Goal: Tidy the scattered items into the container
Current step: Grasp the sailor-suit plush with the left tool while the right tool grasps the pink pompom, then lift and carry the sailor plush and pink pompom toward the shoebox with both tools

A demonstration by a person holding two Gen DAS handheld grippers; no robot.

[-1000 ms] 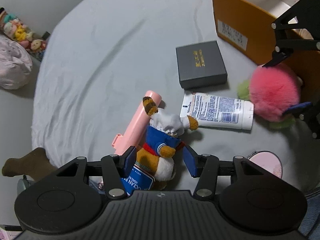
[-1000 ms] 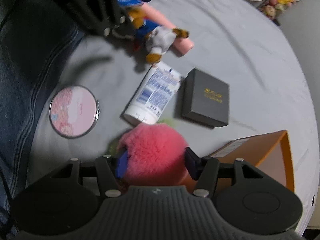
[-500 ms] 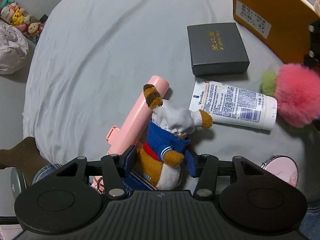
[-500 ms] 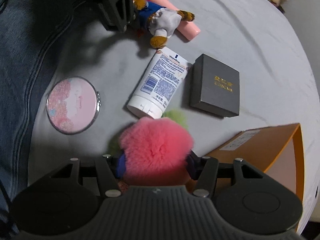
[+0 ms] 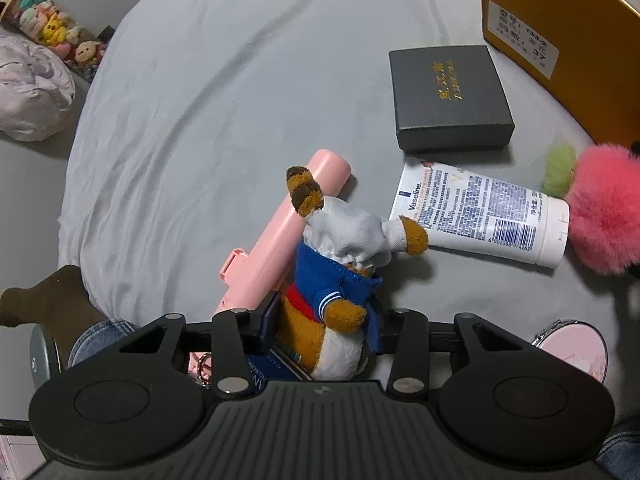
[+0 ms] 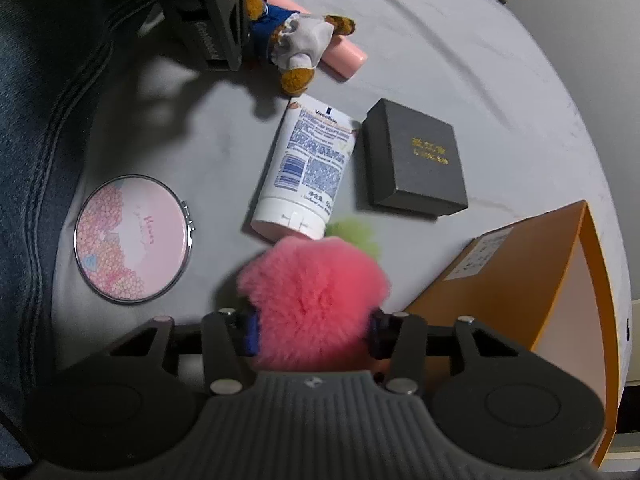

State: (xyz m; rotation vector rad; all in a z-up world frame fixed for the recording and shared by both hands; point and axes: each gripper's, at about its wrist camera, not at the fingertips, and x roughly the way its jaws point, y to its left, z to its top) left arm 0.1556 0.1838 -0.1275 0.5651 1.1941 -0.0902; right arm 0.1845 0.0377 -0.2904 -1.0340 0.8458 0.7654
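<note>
I'm working over a bed spread with a grey sheet (image 5: 200, 120), everything strewn across it within reach of both hands, and the orange cardboard box (image 6: 520, 280) standing open at the right of the right wrist view so drops into it are short.

Nearest in the left wrist view, my left gripper (image 5: 320, 320) is closing around the plush bear in a blue sailor jacket (image 5: 332, 280). The blue pads sit against its belly on both sides, low on the body where the stuffing is firmest. The bear lies partly on a pink tube-shaped case (image 5: 280, 240), so I take it from above to leave the case behind.

My right gripper (image 6: 312, 332) is likewise closing on the pink fluffy pompom (image 6: 312, 292), the fur bulging over both pads; its green tuft (image 6: 356, 232) pokes out beyond.

Further out, the Vaseline tube (image 6: 308, 172) lies between bear and pompom, its cap end touching the fur. The floral compact mirror (image 6: 132, 240) rests at the left of that view, just beside my denim-clad leg. The dark gift box (image 6: 412, 160) sits beyond the tube, near the orange box. A row of small plush toys (image 5: 52, 36) lines the floor at upper left of the left wrist view.
</note>
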